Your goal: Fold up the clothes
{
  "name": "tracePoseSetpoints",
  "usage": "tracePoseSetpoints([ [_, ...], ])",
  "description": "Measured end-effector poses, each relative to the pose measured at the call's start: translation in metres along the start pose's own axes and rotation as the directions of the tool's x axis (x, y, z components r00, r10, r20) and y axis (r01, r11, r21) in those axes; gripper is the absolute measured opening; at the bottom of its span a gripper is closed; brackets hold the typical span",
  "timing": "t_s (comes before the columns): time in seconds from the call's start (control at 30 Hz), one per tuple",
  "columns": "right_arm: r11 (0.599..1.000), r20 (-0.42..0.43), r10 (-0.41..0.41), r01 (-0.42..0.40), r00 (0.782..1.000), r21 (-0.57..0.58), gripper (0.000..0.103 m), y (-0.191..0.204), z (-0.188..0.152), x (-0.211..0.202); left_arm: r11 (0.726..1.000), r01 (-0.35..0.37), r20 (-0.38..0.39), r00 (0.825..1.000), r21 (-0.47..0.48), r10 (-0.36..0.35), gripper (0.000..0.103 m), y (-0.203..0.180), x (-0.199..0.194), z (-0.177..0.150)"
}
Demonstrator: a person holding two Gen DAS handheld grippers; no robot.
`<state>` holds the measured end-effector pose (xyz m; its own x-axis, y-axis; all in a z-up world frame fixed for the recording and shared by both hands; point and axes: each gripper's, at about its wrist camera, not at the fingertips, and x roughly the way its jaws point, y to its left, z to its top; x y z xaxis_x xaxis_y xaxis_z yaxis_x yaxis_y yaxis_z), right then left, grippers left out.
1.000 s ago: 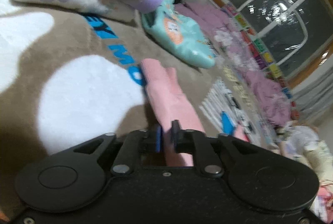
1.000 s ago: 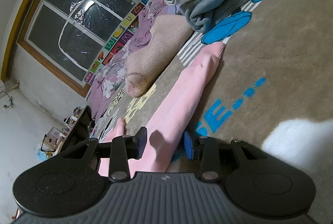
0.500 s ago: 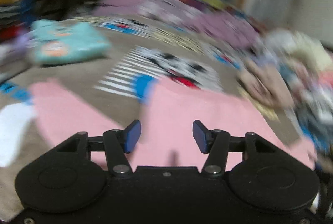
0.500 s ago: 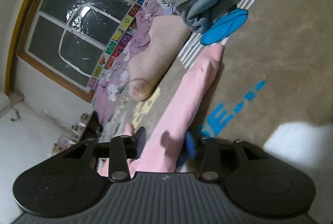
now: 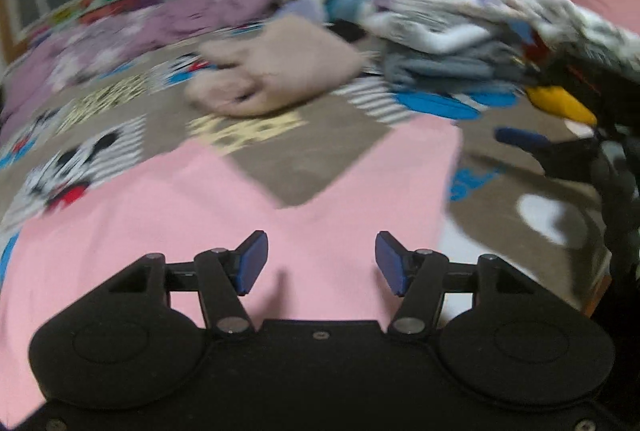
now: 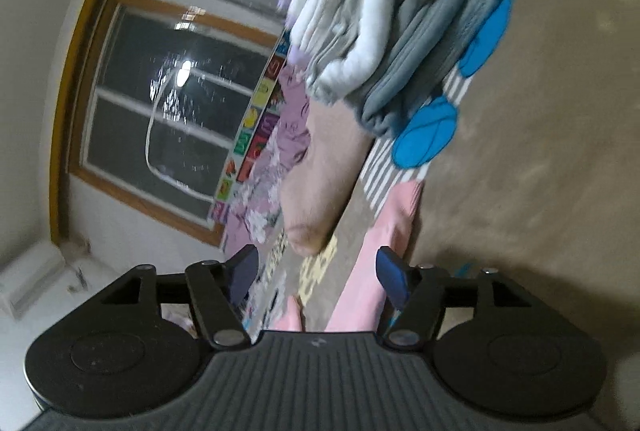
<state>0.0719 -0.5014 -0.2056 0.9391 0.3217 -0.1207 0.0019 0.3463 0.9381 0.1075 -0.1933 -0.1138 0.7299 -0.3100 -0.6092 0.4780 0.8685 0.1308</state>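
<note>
A pink garment [image 5: 224,207] lies spread flat on the patterned rug, one sleeve [image 5: 416,167] reaching to the right. My left gripper [image 5: 318,261] is open and empty, just above the garment's body. In the right wrist view the same pink sleeve [image 6: 384,251] runs away along the rug. My right gripper [image 6: 316,273] is open and empty, lifted above the sleeve with its right finger [image 6: 394,277] over the sleeve's edge. My right gripper also shows at the right edge of the left wrist view [image 5: 568,151].
A beige folded garment [image 5: 276,71] lies beyond the pink one, also in the right wrist view [image 6: 320,175]. A pile of grey, white and yellow clothes [image 5: 460,27] sits at the far right [image 6: 400,31]. Purple bedding [image 5: 120,31] runs below the window [image 6: 160,111].
My left gripper let go of the pink sleeve, opened, and swung right over the garment's body. My right gripper opened wider and lifted off the other sleeve.
</note>
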Motion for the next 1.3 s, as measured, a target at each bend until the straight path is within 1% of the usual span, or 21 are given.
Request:
tracePoseSetpoints([
  [0.07,1.000,0.019,0.009,-0.009,1.000,0.023,0.068,-0.003,0.006,-0.007,0.998,0.010,-0.005,1.000,0.065,-0.010,0.060,-0.022,0.013,0.009],
  [0.2,0.997,0.047,0.033,-0.037,0.998,0.074,0.069,-0.012,0.016,-0.018,0.984,0.006,-0.024,1.000,0.177,-0.002,0.060,-0.058,0.036,0.021],
  [0.37,0.982,0.082,0.059,-0.073,0.995,0.172,0.070,-0.031,0.027,-0.029,0.943,-0.054,-0.037,0.997,0.328,0.070,0.059,-0.099,0.068,0.029],
  [0.5,0.969,0.126,0.055,-0.084,0.991,0.234,0.070,-0.046,0.035,-0.038,0.871,-0.138,-0.004,0.987,0.471,0.158,0.057,-0.126,0.091,0.035],
  [0.57,0.961,0.142,0.053,-0.089,0.988,0.263,0.070,-0.052,0.037,-0.041,0.819,-0.189,0.024,0.978,0.542,0.209,0.056,-0.138,0.102,0.037],
  [0.63,0.956,0.154,0.045,-0.087,0.987,0.281,0.070,-0.057,0.040,-0.044,0.768,-0.231,0.053,0.967,0.598,0.250,0.049,-0.150,0.112,0.038],
  [0.7,0.950,0.170,0.042,-0.092,0.985,0.299,0.070,-0.062,0.042,-0.045,0.719,-0.261,0.073,0.957,0.644,0.282,0.046,-0.162,0.125,0.039],
  [0.73,0.947,0.178,0.041,-0.095,0.983,0.308,0.070,-0.064,0.043,-0.046,0.701,-0.270,0.079,0.953,0.660,0.292,0.038,-0.166,0.130,0.040],
  [0.77,0.943,0.188,0.040,-0.099,0.981,0.317,0.070,-0.066,0.044,-0.047,0.687,-0.279,0.083,0.949,0.671,0.304,0.035,-0.169,0.135,0.041],
  [0.83,0.937,0.208,0.037,-0.107,0.977,0.334,0.070,-0.070,0.046,-0.048,0.668,-0.302,0.092,0.939,0.680,0.331,0.033,-0.173,0.144,0.043],
  [0.87,0.933,0.218,0.036,-0.111,0.975,0.342,0.070,-0.072,0.047,-0.049,0.665,-0.307,0.090,0.936,0.680,0.341,0.027,-0.175,0.148,0.045],
  [0.9,0.930,0.224,0.035,-0.114,0.974,0.349,0.070,-0.074,0.048,-0.050,0.661,-0.312,0.089,0.933,0.683,0.349,0.024,-0.176,0.152,0.046],
  [0.93,0.928,0.229,0.034,-0.116,0.973,0.354,0.070,-0.075,0.049,-0.050,0.652,-0.318,0.092,0.930,0.688,0.357,0.018,-0.178,0.156,0.045],
  [0.97,0.926,0.234,0.033,-0.118,0.972,0.360,0.070,-0.076,0.049,-0.050,0.641,-0.325,0.097,0.926,0.695,0.365,0.007,-0.179,0.159,0.045],
  [1.0,0.925,0.237,0.033,-0.120,0.971,0.362,0.070,-0.076,0.050,-0.049,0.637,-0.329,0.098,0.924,0.698,0.369,0.004,-0.180,0.161,0.044],
  [1.03,0.925,0.237,0.034,-0.121,0.971,0.360,0.070,-0.076,0.050,-0.049,0.642,-0.332,0.101,0.924,0.691,0.369,0.004,-0.180,0.161,0.044],
  [1.07,0.927,0.238,0.034,-0.120,0.971,0.356,0.070,-0.076,0.050,-0.048,0.655,-0.339,0.108,0.924,0.675,0.367,0.004,-0.178,0.157,0.047],
  [1.1,0.934,0.228,0.041,-0.118,0.973,0.336,0.070,-0.072,0.050,-0.045,0.672,-0.344,0.115,0.925,0.656,0.362,0.004,-0.175,0.150,0.050],
  [1.13,0.944,0.212,0.051,-0.116,0.976,0.310,0.070,-0.066,0.049,-0.041,0.698,-0.347,0.118,0.927,0.627,0.355,0.004,-0.169,0.142,0.055],
  [1.23,0.967,0.162,0.077,-0.113,0.984,0.229,0.070,-0.050,0.046,-0.030,0.797,-0.340,0.124,0.939,0.499,0.322,0.004,-0.146,0.112,0.075],
  [1.3,0.978,0.127,0.091,-0.113,0.988,0.174,0.070,-0.040,0.044,-0.022,0.878,-0.303,0.124,0.953,0.370,0.276,0.004,-0.120,0.085,0.091],
])
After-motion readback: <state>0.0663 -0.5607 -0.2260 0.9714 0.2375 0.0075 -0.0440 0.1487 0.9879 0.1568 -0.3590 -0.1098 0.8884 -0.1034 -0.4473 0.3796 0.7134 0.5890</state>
